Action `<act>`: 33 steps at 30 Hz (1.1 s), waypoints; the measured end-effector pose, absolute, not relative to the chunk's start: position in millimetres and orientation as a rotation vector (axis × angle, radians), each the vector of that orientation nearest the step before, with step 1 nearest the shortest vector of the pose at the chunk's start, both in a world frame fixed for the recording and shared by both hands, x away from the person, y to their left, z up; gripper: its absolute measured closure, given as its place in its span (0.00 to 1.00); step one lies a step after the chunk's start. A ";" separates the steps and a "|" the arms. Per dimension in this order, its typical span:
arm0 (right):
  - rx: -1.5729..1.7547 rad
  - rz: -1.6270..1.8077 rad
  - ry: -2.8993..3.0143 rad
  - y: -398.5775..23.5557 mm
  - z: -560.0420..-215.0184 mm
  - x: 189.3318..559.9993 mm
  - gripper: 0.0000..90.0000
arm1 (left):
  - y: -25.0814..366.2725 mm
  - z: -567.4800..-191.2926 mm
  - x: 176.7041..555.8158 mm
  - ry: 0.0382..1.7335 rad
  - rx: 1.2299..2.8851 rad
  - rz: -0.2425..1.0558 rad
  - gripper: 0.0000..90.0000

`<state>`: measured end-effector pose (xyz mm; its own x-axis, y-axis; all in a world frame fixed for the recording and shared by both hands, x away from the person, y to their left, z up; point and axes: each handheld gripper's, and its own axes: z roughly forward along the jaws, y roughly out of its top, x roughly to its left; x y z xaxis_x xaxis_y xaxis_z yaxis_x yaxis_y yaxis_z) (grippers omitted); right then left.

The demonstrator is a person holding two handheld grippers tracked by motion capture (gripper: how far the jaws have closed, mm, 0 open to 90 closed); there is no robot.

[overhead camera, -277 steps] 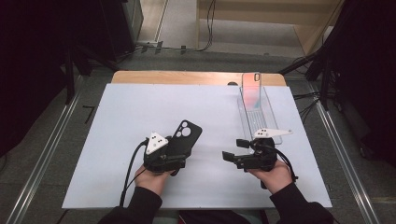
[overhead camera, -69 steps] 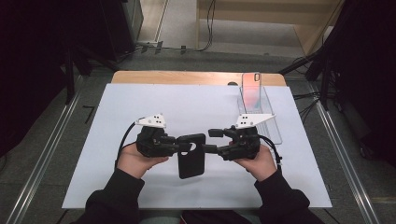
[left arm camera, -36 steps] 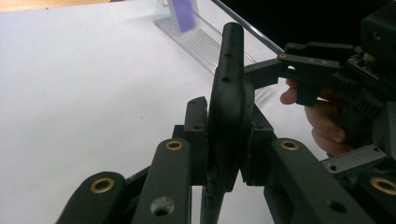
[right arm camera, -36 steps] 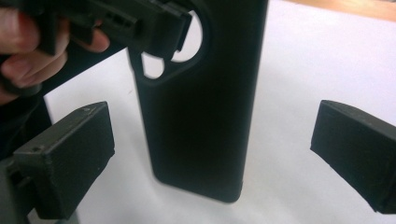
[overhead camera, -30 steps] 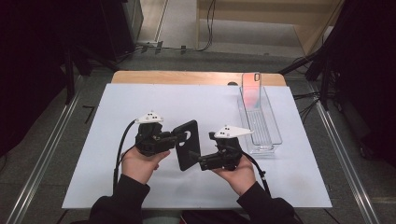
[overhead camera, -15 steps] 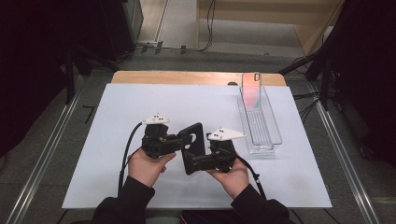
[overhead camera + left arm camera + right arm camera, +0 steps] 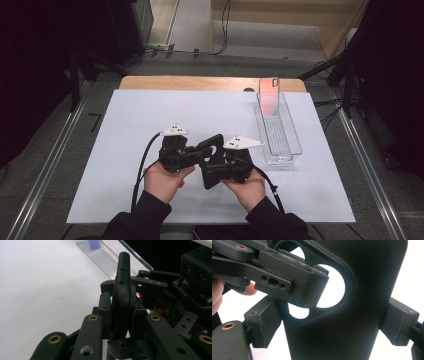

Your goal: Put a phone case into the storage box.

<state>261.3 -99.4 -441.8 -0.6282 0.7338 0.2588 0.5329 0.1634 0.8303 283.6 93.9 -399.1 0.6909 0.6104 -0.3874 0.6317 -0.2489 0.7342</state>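
We clamp the black phone case [image 7: 212, 159] by its camera end in our left tool [image 7: 196, 155], while our right tool [image 7: 215, 171] has just been closing on its sides above the white surface [image 7: 125, 125].

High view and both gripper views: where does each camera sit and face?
High view: above the near table edge, facing forward and down; forearms, left gripper, right gripper.
Left gripper view: along own jaws, shut on the black phone case, seen edge-on; clear tray beyond.
Right gripper view: along own jaws, just been closing on the black phone case's edges.
All three share the case.
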 end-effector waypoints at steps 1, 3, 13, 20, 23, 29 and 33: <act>1.232 1.460 2.234 -99.5 -441.9 261.6 0.14 | 93.9 -399.1 283.6 0.963 1.938 -0.029 0.85; 1.237 1.460 2.241 -99.7 -441.4 261.8 0.14 | 94.2 -398.9 283.5 0.959 1.942 -0.028 0.84; 1.233 1.472 2.267 -100.3 -438.9 263.1 0.15 | 94.8 -393.8 282.2 0.950 1.944 -0.011 0.72; 1.247 1.458 2.264 -105.4 -439.5 266.0 0.15 | 98.8 -390.8 282.1 0.945 1.945 -0.019 0.55; 1.253 1.453 2.261 -109.1 -439.1 267.5 0.15 | 102.2 -388.5 280.7 0.941 1.938 -0.030 0.54; 1.253 1.451 2.254 -117.2 -438.0 270.3 0.15 | 108.1 -385.8 279.1 0.910 1.947 -0.069 0.46; 1.274 1.453 2.252 -121.9 -438.6 273.4 0.15 | 110.6 -385.4 278.3 0.881 1.970 -0.077 0.42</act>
<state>273.4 -121.9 -438.6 -0.6191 0.7316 0.2855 0.5616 0.1583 0.8121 278.3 110.6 -385.4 0.7393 0.5491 -0.3898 0.6082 -0.2960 0.7366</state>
